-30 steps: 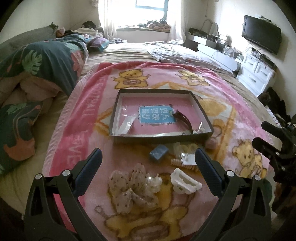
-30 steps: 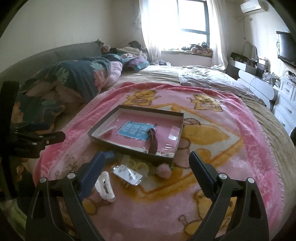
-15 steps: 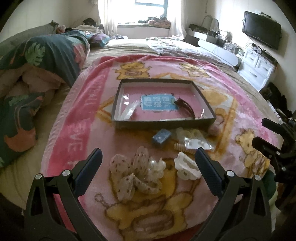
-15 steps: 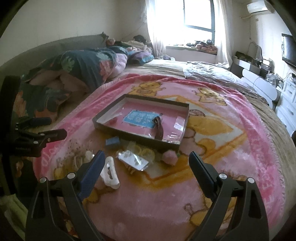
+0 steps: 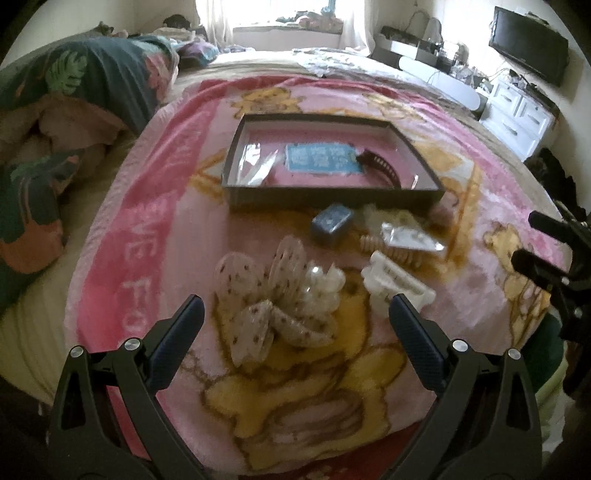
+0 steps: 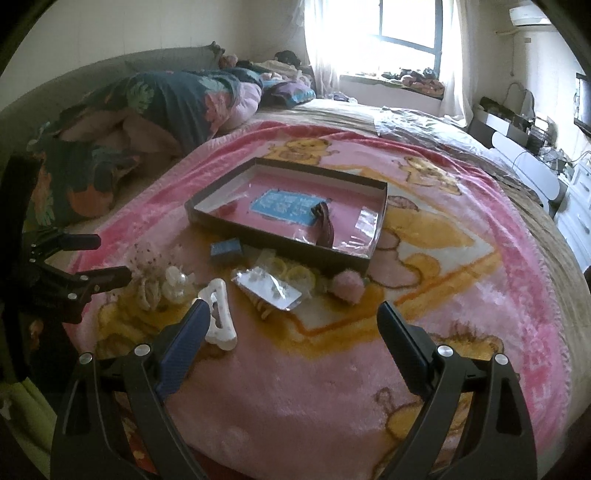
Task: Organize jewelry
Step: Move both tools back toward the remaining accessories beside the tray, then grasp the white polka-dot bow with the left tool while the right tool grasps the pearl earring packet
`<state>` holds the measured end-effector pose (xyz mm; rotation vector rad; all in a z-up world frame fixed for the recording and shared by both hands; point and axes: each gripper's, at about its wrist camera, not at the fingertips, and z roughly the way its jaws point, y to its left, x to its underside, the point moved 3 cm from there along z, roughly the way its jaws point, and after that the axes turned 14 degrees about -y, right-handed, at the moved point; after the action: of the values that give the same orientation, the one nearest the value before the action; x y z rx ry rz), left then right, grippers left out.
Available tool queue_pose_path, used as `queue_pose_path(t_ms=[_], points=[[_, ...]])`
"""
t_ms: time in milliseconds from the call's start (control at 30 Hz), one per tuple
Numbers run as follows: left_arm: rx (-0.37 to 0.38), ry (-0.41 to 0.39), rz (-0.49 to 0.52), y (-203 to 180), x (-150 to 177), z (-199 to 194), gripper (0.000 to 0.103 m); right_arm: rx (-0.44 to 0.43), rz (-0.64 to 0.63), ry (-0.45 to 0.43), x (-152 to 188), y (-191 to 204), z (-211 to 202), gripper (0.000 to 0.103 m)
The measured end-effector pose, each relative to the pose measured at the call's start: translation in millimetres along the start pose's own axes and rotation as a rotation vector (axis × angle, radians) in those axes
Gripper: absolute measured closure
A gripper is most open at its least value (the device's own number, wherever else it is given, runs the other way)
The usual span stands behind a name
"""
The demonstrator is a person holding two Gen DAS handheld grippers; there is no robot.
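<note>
A dark shallow box [image 5: 236, 166] [image 6: 380, 218] lies on a pink bear blanket [image 5: 155, 229]; inside are a blue card [image 5: 321, 159] and a brown hair clip [image 5: 380, 166] [image 6: 325, 225]. In front of the box lie a speckled bow hair piece [image 5: 269, 291] [image 6: 147, 273], a white claw clip [image 5: 395, 282] [image 6: 219, 319], a small blue box [image 5: 330, 221] [image 6: 225, 249], a clear packet [image 5: 410, 236] [image 6: 269, 290], a beige comb clip [image 5: 391, 251] and a pink pom-pom [image 6: 349, 284]. My left gripper [image 5: 295, 321] is open, above the bow. My right gripper [image 6: 290, 325] is open, near the packet.
A rumpled leaf-print duvet [image 5: 74, 96] [image 6: 155, 107] lies along the bed's left. A white dresser [image 5: 517, 114] and a TV [image 5: 528, 51] stand at the right. The window [image 6: 406, 26] is behind the bed. The blanket's front edge is close below both grippers.
Both grippers have drawn back and tilted down toward the loose items; the box and items appear farther up the frames. Both stay open. Nothing on the blanket has moved.
</note>
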<state>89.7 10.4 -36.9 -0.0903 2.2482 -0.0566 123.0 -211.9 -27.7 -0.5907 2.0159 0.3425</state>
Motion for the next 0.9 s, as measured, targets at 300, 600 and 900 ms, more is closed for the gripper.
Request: queue_pose_path(t_ms=[300, 600, 900], points=[[-0.04, 0.056, -0.043, 29, 24, 17, 0.009, -0.015, -0.007, 0.047, 11, 3, 20, 0.012], [-0.018, 0.102, -0.119, 52, 33, 43, 0.014, -0.008, -0.033, 0.097, 20, 3, 44, 0.012], [0.093, 0.122, -0.134, 42, 30, 65, 0.06, 0.012, -0.085, 0.144, 24, 3, 74, 0.012]])
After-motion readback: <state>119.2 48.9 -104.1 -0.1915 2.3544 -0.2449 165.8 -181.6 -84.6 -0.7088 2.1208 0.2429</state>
